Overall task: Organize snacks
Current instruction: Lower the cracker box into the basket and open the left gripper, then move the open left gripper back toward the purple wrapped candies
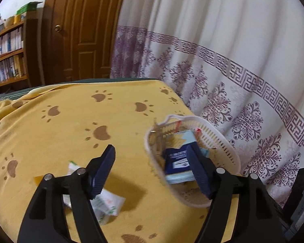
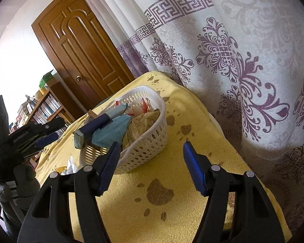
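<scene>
- The left gripper (image 1: 152,172) is spread wide and pinches nothing; in the left wrist view its right finger stands in front of the white basket (image 1: 223,141) at centre right, where a dark blue box (image 1: 175,160) lies on top of the pile.
- In the right wrist view that same left gripper (image 2: 71,129) shows at middle left, one finger alongside the blue box (image 2: 97,124), which pokes out over the basket (image 2: 148,147) rim. It looks to have just been let go, though contact cannot be judged.
- The right gripper (image 2: 150,166) is also spread and bare, hovering over the yellow paw-print cloth (image 2: 172,174) just beside the basket.
- Step in hand, I judge: dropping snacks into the basket, with most already inside.
- A white and green packet (image 1: 109,202) lies on the cloth at lower left, under the left gripper's left finger; the next move likely calls for closing on it.
- The box carries a white label with print, too blurred to read; no brand is legible.
</scene>
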`<state>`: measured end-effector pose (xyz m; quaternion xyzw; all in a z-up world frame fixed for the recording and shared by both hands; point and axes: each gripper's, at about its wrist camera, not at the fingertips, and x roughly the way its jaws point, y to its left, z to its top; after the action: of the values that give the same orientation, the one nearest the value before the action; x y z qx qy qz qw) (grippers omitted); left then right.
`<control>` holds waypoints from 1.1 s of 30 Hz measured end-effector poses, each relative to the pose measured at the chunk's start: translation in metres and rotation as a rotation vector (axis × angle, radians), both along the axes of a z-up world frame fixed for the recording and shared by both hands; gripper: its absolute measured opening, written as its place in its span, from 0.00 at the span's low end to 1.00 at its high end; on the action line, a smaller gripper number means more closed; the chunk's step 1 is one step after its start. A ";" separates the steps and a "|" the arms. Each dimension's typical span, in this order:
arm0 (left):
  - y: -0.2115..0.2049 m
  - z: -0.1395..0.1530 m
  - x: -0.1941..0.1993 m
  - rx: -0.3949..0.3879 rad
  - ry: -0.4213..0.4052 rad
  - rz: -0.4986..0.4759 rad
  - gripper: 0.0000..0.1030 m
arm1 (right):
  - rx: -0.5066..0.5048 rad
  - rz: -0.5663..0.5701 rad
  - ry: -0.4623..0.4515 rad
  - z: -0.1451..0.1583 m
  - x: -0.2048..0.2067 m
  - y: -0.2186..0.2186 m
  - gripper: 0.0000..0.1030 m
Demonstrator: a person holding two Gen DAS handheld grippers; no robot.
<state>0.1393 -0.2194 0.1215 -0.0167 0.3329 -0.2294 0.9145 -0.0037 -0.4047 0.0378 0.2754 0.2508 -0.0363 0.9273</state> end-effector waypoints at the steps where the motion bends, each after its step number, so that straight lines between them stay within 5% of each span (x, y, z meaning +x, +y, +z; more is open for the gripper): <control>1: 0.006 0.001 -0.001 0.003 0.001 0.011 0.74 | -0.003 -0.001 0.001 0.000 0.000 0.000 0.64; 20: 0.129 -0.004 -0.032 -0.007 0.001 0.250 0.78 | -0.062 0.013 0.047 0.003 0.003 0.016 0.64; 33: 0.180 -0.047 -0.040 -0.007 0.096 0.342 0.79 | -0.118 0.137 0.050 0.017 -0.019 0.069 0.64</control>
<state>0.0993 -0.0396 0.0747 -0.0870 0.3675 -0.0706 0.9232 -0.0229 -0.3354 0.0551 0.2015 0.2893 0.0056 0.9358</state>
